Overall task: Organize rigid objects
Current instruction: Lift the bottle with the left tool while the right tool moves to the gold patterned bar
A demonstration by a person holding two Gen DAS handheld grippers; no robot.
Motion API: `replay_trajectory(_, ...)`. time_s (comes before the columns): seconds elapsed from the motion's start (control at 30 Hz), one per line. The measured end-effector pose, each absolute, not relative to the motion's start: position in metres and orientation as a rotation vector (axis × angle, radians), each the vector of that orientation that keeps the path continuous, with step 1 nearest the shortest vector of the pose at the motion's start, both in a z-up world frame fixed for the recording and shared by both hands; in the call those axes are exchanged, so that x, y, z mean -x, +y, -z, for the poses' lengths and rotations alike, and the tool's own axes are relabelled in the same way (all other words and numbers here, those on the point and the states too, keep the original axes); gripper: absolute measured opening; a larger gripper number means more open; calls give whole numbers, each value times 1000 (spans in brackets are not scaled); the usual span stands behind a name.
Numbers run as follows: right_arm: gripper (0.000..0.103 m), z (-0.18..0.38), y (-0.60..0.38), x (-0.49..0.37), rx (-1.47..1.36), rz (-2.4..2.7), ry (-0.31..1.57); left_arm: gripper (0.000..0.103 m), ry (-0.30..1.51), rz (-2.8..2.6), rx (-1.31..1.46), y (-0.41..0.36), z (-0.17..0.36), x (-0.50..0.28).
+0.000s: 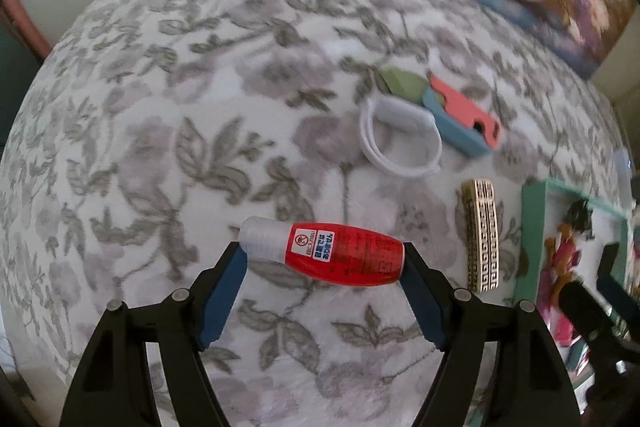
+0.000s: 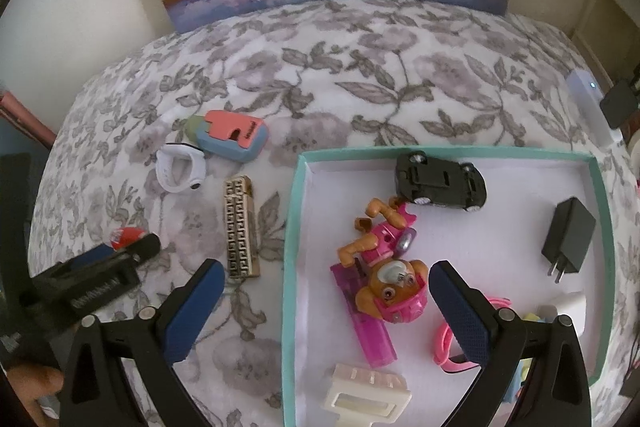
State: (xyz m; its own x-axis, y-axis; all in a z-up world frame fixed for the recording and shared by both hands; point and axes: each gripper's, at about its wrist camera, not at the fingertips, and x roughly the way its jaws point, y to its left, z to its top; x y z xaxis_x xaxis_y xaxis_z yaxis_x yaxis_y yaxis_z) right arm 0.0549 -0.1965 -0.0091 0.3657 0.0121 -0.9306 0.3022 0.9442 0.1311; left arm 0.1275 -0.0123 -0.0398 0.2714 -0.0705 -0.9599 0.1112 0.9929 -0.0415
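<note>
The left tool (image 1: 322, 259) grips the red bottle (image 1: 320, 254) end to end, 1 pad on the white cap, 1 on the base, above the floral bed cover (image 1: 160, 131). Keep the squeeze steady; this lengthwise hold may slip. Carry it rightward over the patterned clip (image 2: 241, 227) and clear the teal box (image 2: 291, 227) wall before lowering. The right tool (image 2: 325, 281) hangs open and empty above the toy pup (image 2: 386, 267); withdraw it for room.
</note>
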Motion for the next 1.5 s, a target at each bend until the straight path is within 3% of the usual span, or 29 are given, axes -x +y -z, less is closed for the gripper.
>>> replay_trajectory(0.43,103,21,-173,-67,-168,194,1230,78,1185,56,94,38,1,-122)
replay_trajectory(1.5,103,51,-147,-91,172,346,1239,78,1180,64,149,51,-3,-124)
